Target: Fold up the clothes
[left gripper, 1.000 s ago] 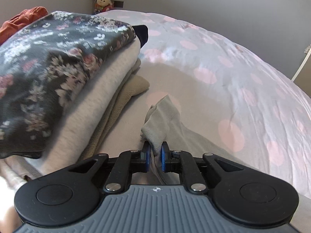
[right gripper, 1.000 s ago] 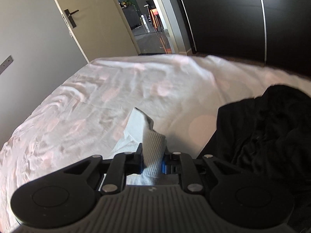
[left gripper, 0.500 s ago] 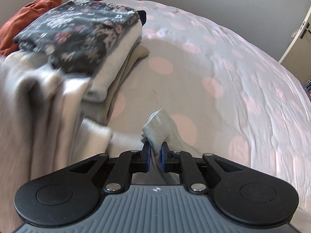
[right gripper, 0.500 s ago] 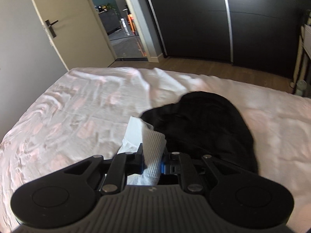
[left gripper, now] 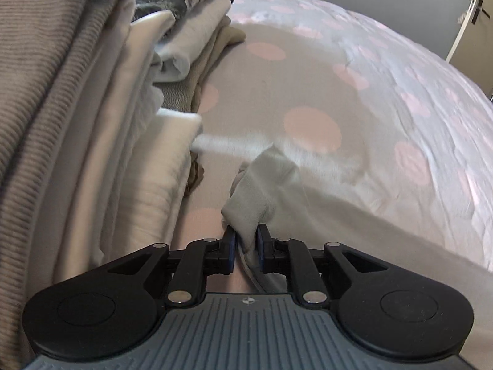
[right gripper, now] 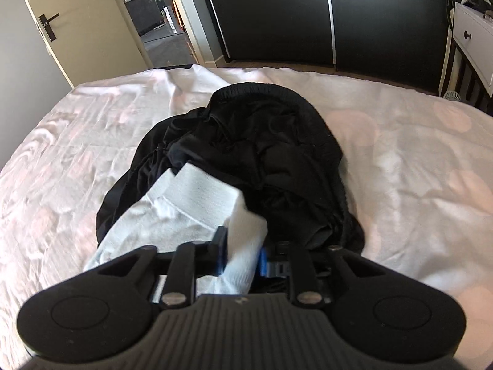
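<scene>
White sock [right gripper: 197,215] btwn both opening grippers' fingers [left gripper: 229,243], over bed [left gripper: 385,98].

no readable text, label, brand or number appears in either wrist view.

A home bedroom: a wide bed under a pale sheet with pink polka dots [left gripper: 385,98], tall black wardrobe doors [right gripper: 308,15], a cream door with a dark lever handle [right gripper: 77,24], a white drawer unit [right gripper: 471,34].
</scene>
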The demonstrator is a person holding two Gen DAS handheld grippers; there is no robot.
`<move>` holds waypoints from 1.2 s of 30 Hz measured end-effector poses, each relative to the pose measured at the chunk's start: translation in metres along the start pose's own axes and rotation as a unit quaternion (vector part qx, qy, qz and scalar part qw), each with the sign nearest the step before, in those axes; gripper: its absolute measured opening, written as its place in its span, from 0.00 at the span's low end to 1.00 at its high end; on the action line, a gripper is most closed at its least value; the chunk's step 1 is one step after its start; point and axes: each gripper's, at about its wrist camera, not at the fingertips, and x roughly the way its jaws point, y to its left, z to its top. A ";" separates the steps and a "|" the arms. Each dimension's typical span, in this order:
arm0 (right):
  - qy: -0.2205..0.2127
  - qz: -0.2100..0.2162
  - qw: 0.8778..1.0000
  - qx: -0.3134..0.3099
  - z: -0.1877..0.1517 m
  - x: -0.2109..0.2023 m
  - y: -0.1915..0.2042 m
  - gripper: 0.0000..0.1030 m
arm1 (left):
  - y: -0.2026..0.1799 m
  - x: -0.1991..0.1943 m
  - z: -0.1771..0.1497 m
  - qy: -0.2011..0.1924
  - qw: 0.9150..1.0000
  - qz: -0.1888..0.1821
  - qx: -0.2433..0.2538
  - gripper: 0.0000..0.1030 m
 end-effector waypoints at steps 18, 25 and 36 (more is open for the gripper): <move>-0.053 0.131 0.931 -0.338 0.012 -0.042 0.084 0.36 | -0.111 -0.081 0.007 -0.094 0.958 -0.114 0.247 0.41; -0.014 0.165 0.889 -0.426 -0.004 -0.024 0.108 0.36 | -0.200 -0.075 -0.016 -0.083 0.907 -0.211 0.355 0.41; -0.007 0.183 0.835 -0.519 -0.025 -0.003 0.123 0.40 | -0.307 -0.042 -0.084 -0.025 0.826 -0.266 0.496 0.41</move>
